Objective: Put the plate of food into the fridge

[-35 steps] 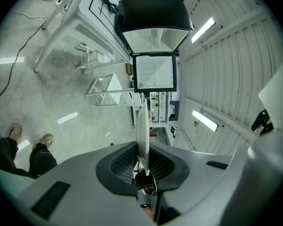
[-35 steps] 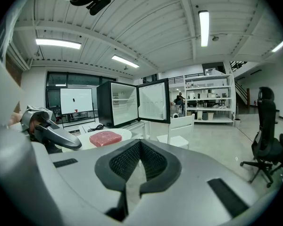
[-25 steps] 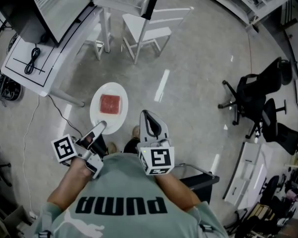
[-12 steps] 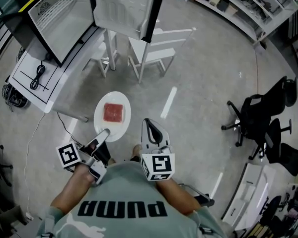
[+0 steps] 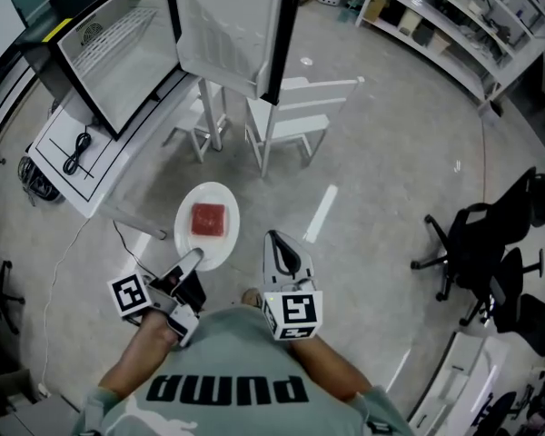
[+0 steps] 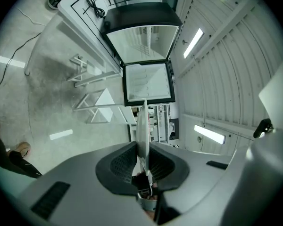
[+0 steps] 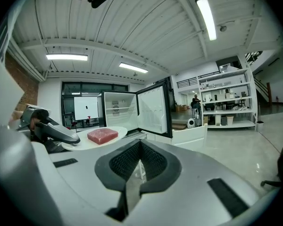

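Our left gripper (image 5: 189, 263) clamps its fingers on the rim of the plate (image 5: 187, 237) at its 7 o'clock edge, carrying it level so the food (image 5: 208, 218) cannot slide. The open fridge (image 5: 118, 53) stands at 11 o'clock. Our right gripper (image 5: 277, 243), fingers together and empty, rides alongside.

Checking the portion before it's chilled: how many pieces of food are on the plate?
1. A red block lies at the middle of the white plate, which the left claw grips by its near rim. No other piece shows on it.
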`<state>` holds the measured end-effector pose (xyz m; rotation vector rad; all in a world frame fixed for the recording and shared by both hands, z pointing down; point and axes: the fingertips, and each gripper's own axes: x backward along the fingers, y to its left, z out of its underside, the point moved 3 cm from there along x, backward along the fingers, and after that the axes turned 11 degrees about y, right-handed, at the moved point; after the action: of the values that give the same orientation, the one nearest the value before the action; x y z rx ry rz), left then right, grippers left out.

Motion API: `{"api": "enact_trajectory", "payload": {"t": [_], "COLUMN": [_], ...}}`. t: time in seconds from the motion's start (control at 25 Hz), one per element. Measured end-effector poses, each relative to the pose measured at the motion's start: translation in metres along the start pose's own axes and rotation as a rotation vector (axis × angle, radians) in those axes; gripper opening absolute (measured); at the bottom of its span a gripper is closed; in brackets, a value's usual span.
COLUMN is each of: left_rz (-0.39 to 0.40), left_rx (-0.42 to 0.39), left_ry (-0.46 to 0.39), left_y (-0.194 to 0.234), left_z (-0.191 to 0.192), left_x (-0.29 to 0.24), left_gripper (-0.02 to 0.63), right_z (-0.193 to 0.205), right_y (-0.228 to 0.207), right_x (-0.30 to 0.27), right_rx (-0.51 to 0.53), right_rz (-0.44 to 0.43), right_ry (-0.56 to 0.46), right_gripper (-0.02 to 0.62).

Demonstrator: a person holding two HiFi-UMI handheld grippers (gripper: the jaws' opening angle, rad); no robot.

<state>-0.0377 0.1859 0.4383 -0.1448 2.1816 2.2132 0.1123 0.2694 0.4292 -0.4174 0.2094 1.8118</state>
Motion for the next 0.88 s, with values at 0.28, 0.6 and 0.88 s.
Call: {"api": "enact_trajectory", "payload": {"t": [0.28, 0.6, 0.88], "left_rz": [-0.020, -0.033, -0.019], "left_rx": [-0.007, 0.006, 0.023], "left_ry": [-0.048, -0.058, -0.024], "left_y": [0.000, 0.005, 0.008], "left_z": [0.006, -0.007, -0.038], "left_x": [-0.010, -0.024, -0.053], "left_gripper": [0.050, 0.049, 0.049], "right_z": [0.006, 0.009, 0.002], "right_y": [-0.023, -0.035, -0.052], "right_x": [0.000, -0.010, -0.039], "right_rx": [-0.021, -0.035, -0.041], "right_rz": [-0.027, -0.027, 0.006], "right_ry": [-0.006, 0.017, 0.036], "right_gripper": [0.005, 0.005, 0.005]}}
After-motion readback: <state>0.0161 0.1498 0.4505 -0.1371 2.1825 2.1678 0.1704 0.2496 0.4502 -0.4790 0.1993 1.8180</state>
